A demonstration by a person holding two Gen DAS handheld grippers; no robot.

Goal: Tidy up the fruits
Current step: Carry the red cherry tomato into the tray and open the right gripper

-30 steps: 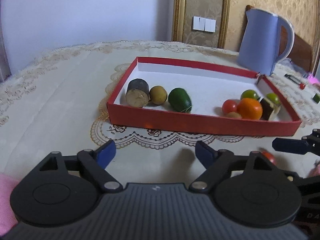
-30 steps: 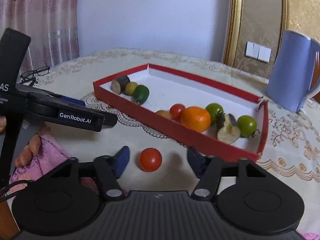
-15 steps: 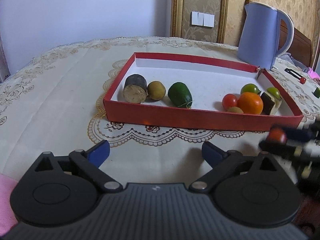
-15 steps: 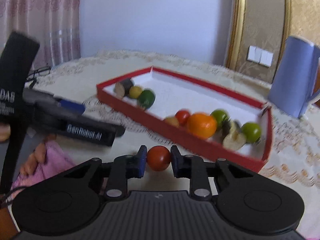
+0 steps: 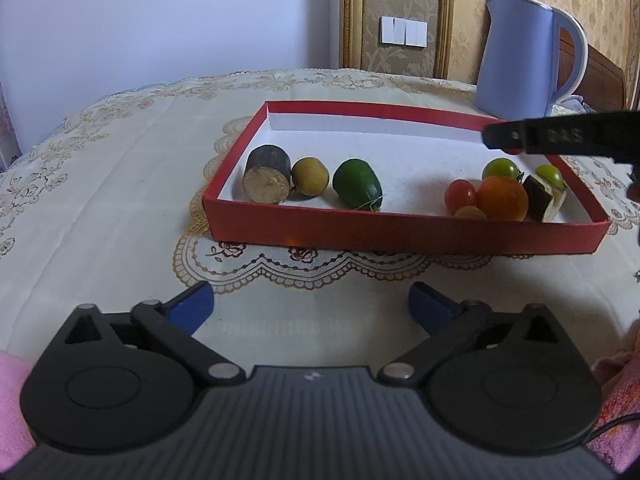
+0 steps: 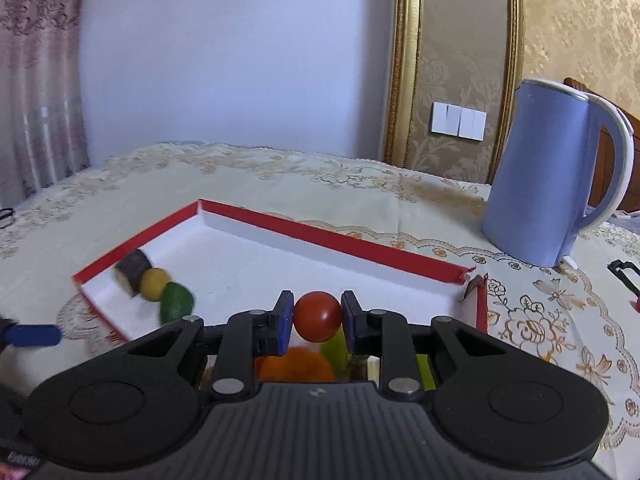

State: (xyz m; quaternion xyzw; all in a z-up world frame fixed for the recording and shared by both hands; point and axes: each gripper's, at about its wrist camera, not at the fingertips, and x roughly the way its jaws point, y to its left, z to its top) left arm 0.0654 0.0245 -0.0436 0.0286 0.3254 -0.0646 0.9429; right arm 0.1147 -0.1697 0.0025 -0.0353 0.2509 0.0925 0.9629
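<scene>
A red tray (image 5: 400, 236) with a white floor sits on the lace tablecloth. At its left lie a dark cut piece (image 5: 267, 174), a yellow fruit (image 5: 310, 176) and a green fruit (image 5: 357, 184). At its right lie a red tomato (image 5: 460, 194), an orange (image 5: 502, 198), green tomatoes (image 5: 500, 168) and a dark wedge (image 5: 542, 198). My right gripper (image 6: 318, 317) is shut on a red tomato (image 6: 318, 316) and holds it above the tray's right end (image 6: 478, 300). My left gripper (image 5: 310, 306) is open and empty, in front of the tray.
A blue kettle (image 5: 524, 56) stands behind the tray at the right; it also shows in the right wrist view (image 6: 552, 176). A pen-like item (image 6: 624, 276) lies at the far right. Pink cloth (image 5: 616, 384) lies near the front edge.
My right gripper closed on the red tomato on the cloth, lifted it, and carried it forward over the tray's right end. My left gripper moved a little closer to the tray and stayed open.
</scene>
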